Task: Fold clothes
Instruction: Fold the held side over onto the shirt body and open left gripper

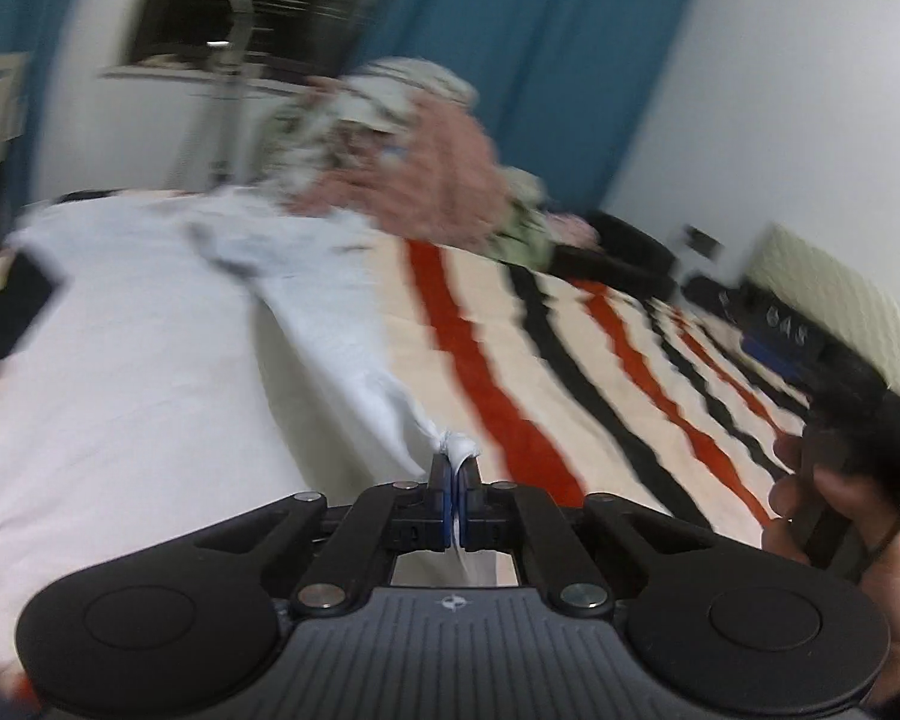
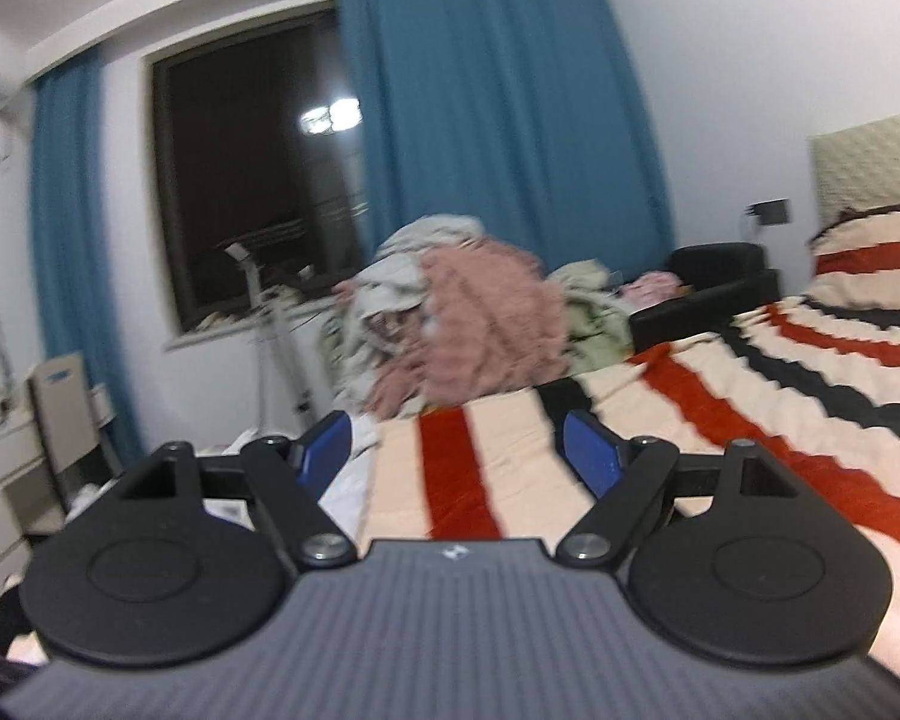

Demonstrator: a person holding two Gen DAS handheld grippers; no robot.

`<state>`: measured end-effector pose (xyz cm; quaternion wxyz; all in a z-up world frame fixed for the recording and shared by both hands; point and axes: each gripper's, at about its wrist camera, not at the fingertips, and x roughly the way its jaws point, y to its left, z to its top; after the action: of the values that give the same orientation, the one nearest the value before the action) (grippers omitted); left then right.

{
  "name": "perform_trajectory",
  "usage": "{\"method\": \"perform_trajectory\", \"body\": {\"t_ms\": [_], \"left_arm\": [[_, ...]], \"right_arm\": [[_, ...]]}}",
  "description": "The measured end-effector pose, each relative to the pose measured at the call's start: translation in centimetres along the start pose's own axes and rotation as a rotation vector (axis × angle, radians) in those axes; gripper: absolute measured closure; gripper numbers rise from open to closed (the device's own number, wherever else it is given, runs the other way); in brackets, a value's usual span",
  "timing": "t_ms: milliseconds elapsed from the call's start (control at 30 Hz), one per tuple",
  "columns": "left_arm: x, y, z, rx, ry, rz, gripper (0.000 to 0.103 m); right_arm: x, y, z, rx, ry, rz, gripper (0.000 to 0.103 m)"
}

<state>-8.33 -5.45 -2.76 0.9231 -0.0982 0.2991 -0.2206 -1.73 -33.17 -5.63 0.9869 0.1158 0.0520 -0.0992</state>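
A white garment lies spread on the striped bed. My left gripper is shut on a corner of the white garment, which bunches between the blue pads and stretches away taut. My right gripper is open and empty, held above the striped bed; a bit of the white garment shows by its left finger. In the left wrist view a hand holding the right gripper's handle shows at the right edge.
A pile of unfolded clothes, pink and pale green, sits at the far end of the bed, also in the left wrist view. Blue curtains and a dark window stand behind. A black chair stands at right, white drawers at left.
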Motion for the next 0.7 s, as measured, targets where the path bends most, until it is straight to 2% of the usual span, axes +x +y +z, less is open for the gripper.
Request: {"method": "perform_trajectory", "body": {"t_ms": [67, 200, 267, 367, 467, 533, 600, 700], "left_arm": [[-1.5, 2.5, -0.8, -0.058, 0.026, 0.073, 0.103], [-1.3, 5.9, -2.2, -0.077, 0.117, 0.223, 0.103], [-0.8, 6.8, -2.6, -0.076, 0.158, 0.256, 0.103], [-1.1, 7.2, -2.6, -0.054, 0.156, 0.237, 0.101], [-1.6, 6.4, -2.3, -0.002, 0.135, 0.219, 0.088], [-1.4, 5.8, -1.6, 0.021, 0.120, 0.210, 0.073], [-1.6, 5.2, -0.7, 0.051, 0.096, 0.205, 0.053], [-1.8, 4.7, 1.3, 0.090, 0.026, 0.199, 0.041]], "right_arm": [[0.1, 1.1, -0.2, -0.011, 0.040, 0.037, 0.023], [0.3, 3.1, -0.9, -0.021, 0.123, 0.103, 0.024], [0.2, 4.0, -1.3, -0.027, 0.153, 0.127, 0.024], [-0.3, 5.0, -1.8, -0.032, 0.176, 0.147, 0.024], [-0.6, 5.6, -2.0, -0.046, 0.173, 0.154, 0.024], [-0.5, 5.8, -2.1, -0.048, 0.173, 0.163, 0.024], [-0.4, 5.9, -2.3, -0.047, 0.178, 0.171, 0.024], [-0.2, 6.0, -2.5, -0.049, 0.188, 0.175, 0.024]]}}
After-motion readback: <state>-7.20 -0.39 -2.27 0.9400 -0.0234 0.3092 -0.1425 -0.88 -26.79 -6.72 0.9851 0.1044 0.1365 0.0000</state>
